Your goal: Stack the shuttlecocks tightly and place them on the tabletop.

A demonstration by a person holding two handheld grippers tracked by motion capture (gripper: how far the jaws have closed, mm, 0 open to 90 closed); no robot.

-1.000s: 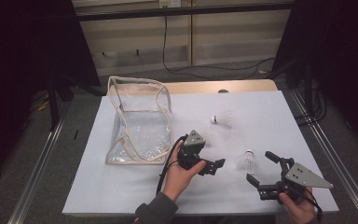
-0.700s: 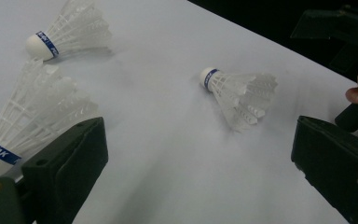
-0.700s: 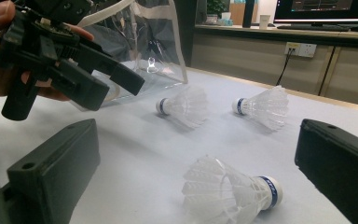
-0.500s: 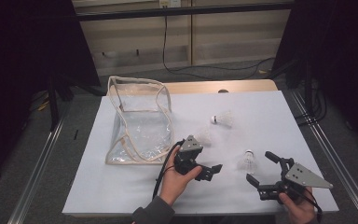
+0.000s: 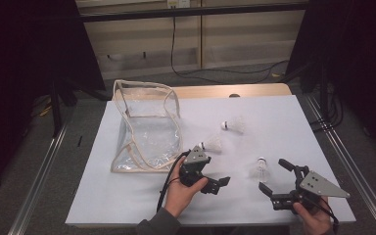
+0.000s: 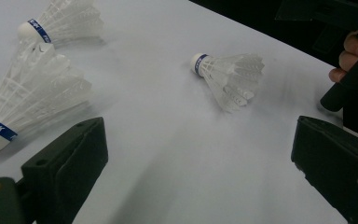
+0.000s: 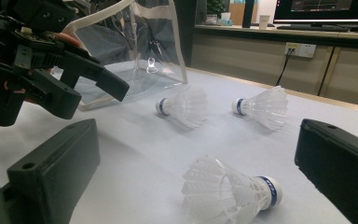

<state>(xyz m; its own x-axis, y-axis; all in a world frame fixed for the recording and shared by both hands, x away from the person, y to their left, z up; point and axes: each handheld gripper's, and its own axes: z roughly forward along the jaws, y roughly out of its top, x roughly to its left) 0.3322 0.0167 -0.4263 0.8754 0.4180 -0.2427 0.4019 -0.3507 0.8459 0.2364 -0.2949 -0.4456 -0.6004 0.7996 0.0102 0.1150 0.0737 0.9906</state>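
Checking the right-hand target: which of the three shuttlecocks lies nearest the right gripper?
The shuttlecock just ahead of the right gripper, near the table's front right. The other two lie farther back, toward the clear bag.

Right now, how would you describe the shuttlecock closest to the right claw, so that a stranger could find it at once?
Start at the white table and its clear plastic bag on the left side. Three shuttlecocks lie to the right of the bag. The one you want lies nearest the person's edge, just in front of the open right claw, well apart from the two others, which lie farther back.
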